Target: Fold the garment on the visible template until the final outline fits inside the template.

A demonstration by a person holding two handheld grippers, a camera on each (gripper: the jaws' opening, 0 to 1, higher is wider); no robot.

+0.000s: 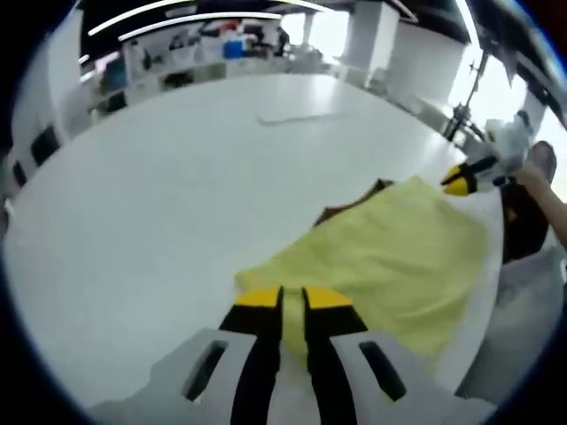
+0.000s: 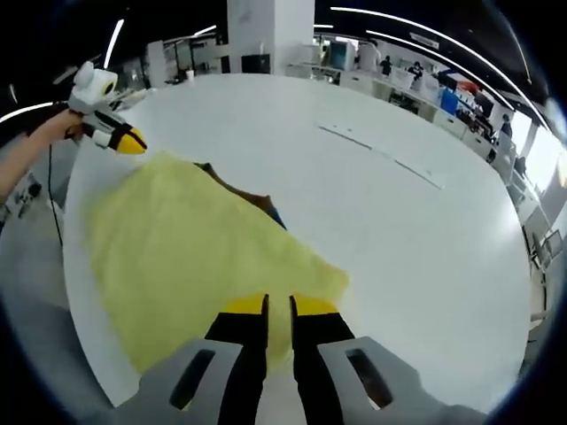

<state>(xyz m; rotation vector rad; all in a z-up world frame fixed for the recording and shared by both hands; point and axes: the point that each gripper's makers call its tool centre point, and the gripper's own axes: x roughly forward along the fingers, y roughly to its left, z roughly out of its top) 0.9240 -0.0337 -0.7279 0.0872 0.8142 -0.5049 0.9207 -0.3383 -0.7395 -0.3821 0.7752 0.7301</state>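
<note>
Two grippers: left gripper (image 1: 293, 298) and right gripper (image 2: 278, 305), jaws nearly closed, each pinching yellow garment (image 2: 186, 257) on white table (image 2: 399, 230); uneven pull risks skewed fold.

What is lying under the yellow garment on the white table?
A brown edge sticks out from under the yellow garment at its far side; the rest is covered, so I cannot tell what it is.
</note>
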